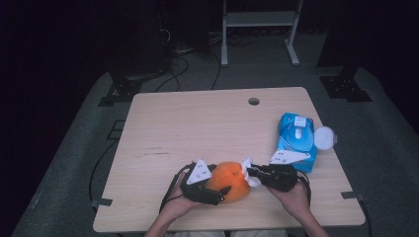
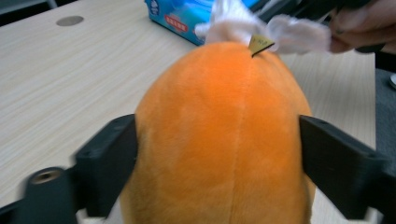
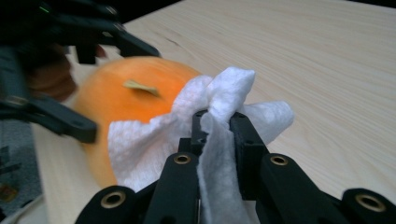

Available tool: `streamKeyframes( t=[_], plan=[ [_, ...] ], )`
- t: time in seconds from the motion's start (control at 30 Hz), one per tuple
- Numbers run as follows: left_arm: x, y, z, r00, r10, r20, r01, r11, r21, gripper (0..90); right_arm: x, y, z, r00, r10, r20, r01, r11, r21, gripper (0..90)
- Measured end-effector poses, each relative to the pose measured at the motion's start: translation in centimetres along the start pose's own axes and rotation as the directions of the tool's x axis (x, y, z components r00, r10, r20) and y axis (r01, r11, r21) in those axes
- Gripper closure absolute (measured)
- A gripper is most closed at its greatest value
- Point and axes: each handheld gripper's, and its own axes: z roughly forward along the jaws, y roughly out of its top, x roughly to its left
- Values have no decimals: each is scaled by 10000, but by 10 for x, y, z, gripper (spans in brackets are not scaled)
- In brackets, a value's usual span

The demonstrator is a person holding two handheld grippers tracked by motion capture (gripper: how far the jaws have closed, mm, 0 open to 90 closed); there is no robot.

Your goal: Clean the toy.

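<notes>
While soft, light and yielding, round orange plush pumpkin near table's front edge: cradled by left gripper at flanks, wiped with crumpled white paper tissue clenched in right gripper.

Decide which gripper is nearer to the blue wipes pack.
Right. The right gripper lies just beside the blue wipes pack, pinching a white wipe; the left gripper is farther, around the orange plush.

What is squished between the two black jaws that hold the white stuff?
A white tissue sits pinched between the right gripper's jaws, seen in the right gripper view, against the orange plush toy.
</notes>
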Motion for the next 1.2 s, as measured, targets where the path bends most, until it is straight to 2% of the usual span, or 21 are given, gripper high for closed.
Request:
streamKeyframes(
  t=[0.07, 0.17, 0.23, 0.3, 0.33, 0.4, 0.43, 0.47, 0.5, 0.53, 0.6, 0.7, 0.73, 0.77, 0.87, 0.93, 1.0, 1.03, 1.1, 1.17, 1.2],
  plan=[
    [-6, 2, 0, 9982, 589, 77, -588, 9982, -62, 301, 5, 5, -1, 9997, -236, -92, 235, 9996, -152, 808],
    [-15, 5, 1, 9921, 1254, 78, -1253, 9921, -119, 304, 3, 10, -2, 9997, -164, -163, 157, 9991, -384, 808],
    [-13, 6, 1, 9947, 1026, 18, -1026, 9946, -149, 245, -1, 6, 0, 9998, -174, -94, 171, 9995, -282, 808],
    [-6, 7, 0, 9997, 245, -60, -247, 9993, -283, 168, -5, 0, 2, 9998, -184, 117, 185, 9998, -91, 809],
    [-4, 6, 0, 9998, -68, -159, 64, 9996, -263, 133, -7, -3, 2, 9999, -36, 104, 36, 10000, -80, 809],
    [-1, 3, 2, 9991, -406, -79, 405, 9991, -126, 111, -6, -2, 0, 10000, 77, 31, -76, 10000, -52, 810],
    [-2, 1, 4, 9996, -266, 54, 266, 9996, 30, 123, -3, -1, 0, 9998, 92, -149, -94, 9999, -125, 810],
    [-3, 0, 4, 10000, 74, 33, -74, 9999, 104, 151, 3, 1, 1, 9995, -37, -308, 32, 9999, -138, 809],
    [-4, 1, 3, 9996, 285, 18, -285, 9995, 126, 196, 9, 4, 2, 9989, -377, -294, 374, 9992, -131, 809],
    [-3, 2, 2, 9995, 290, 78, -291, 9995, 108, 223, 13, 7, 3, 9978, -637, -205, 634, 9979, -129, 809],
    [-1, 2, 0, 9998, 118, 183, -117, 9999, -93, 239, 10, 8, 2, 9981, -579, -201, 576, 9982, -169, 810],
    [1, 4, -1, 9985, -533, 121, 537, 9980, -326, 175, -2, 2, 0, 9998, -207, 79, 208, 9998, -70, 810],
    [1, 4, 0, 9982, -582, 135, 586, 9978, -297, 166, -5, 0, -1, 9999, -102, 126, 103, 9999, -82, 810],
    [0, 4, 0, 9988, -480, 106, 482, 9986, -236, 168, -5, -1, -2, 10000, -29, 71, 29, 9999, -103, 810],
    [-5, 4, 0, 9999, -39, -129, 37, 9999, -154, 267, 5, 4, -2, 9997, -210, -125, 207, 9995, -253, 810],
    [-8, 6, 1, 9996, 231, -189, -234, 9996, -163, 281, 16, 9, -2, 9979, -453, -473, 428, 9977, -530, 810],
    [-9, 7, 1, 9994, 321, -162, -324, 9993, -170, 274, 23, 13, -1, 9948, -789, -644, 748, 9951, -640, 809],
    [-8, 7, 1, 9997, 213, -96, -215, 9995, -224, 251, 24, 14, -1, 9940, -933, -579, 899, 9942, -596, 810],
    [-2, 6, 0, 9991, -430, -2, 429, 9985, -347, 174, 21, 12, 0, 9945, -945, -444, 925, 9946, -464, 810],
    [3, 4, 0, 9950, -1002, -34, 1001, 9947, -257, 114, 13, 8, -1, 9972, -691, -273, 680, 9970, -376, 811],
    [4, 3, 0, 9933, -1155, 64, 1156, 9928, -305, 134, 10, 7, -3, 9982, -544, -238, 535, 9978, -393, 811]
  ],
)
